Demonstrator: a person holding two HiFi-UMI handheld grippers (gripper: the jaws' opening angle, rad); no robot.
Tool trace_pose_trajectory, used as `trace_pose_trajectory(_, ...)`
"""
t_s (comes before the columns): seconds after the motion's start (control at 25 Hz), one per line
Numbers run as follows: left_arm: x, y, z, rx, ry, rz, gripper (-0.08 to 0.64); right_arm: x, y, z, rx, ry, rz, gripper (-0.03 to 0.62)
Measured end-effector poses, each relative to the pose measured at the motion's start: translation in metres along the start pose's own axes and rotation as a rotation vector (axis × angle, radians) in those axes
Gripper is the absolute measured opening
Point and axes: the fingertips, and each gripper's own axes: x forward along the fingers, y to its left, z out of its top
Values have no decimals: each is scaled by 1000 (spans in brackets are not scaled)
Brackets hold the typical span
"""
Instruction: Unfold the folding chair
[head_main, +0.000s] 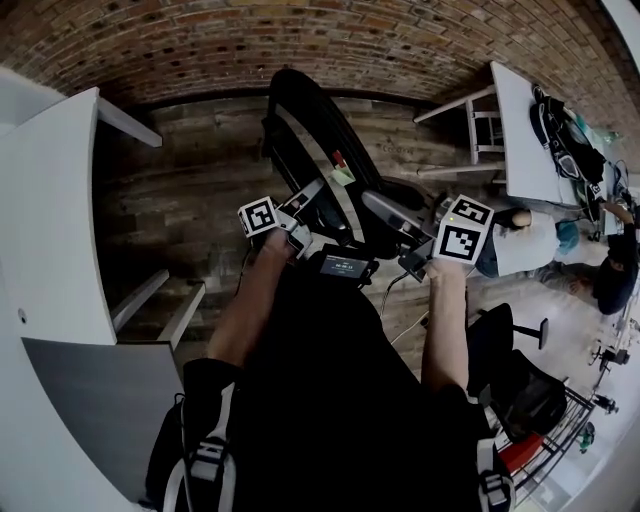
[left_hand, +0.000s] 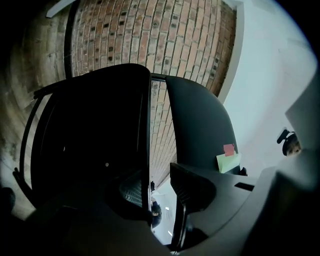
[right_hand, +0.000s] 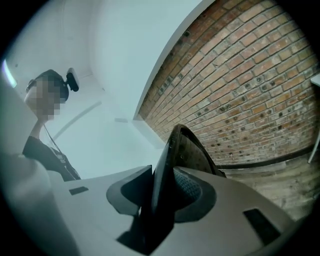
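The black folding chair (head_main: 305, 140) stands partly folded on the wooden floor in front of me, its two curved panels close together. My left gripper (head_main: 316, 203) is at its near left side. In the left gripper view the edge of one dark panel (left_hand: 100, 145) lies against the left pad (left_hand: 131, 192), with a gap to the other pad, so the left gripper (left_hand: 162, 190) is open. The second panel (left_hand: 200, 125) carries a red and a green sticky note (left_hand: 228, 159). My right gripper (head_main: 380, 208) (right_hand: 161, 192) is shut on a thin black panel edge (right_hand: 167, 160).
A white table (head_main: 50, 230) stands close at my left. Another white table (head_main: 520, 120) with gear is at the back right, with a person (head_main: 530, 240) below it. A black office chair (head_main: 510, 375) is at my right. A brick wall (head_main: 300, 30) runs behind the folding chair.
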Motion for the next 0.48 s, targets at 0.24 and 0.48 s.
trace_pose_trajectory(0.24, -19, 7, -65, 19, 28, 48, 127, -52, 15, -50, 36, -48, 14, 129)
trace_pose_trajectory(0.48, -26, 19, -120, 55, 57, 103, 127, -100, 18, -92, 69, -100, 37, 129)
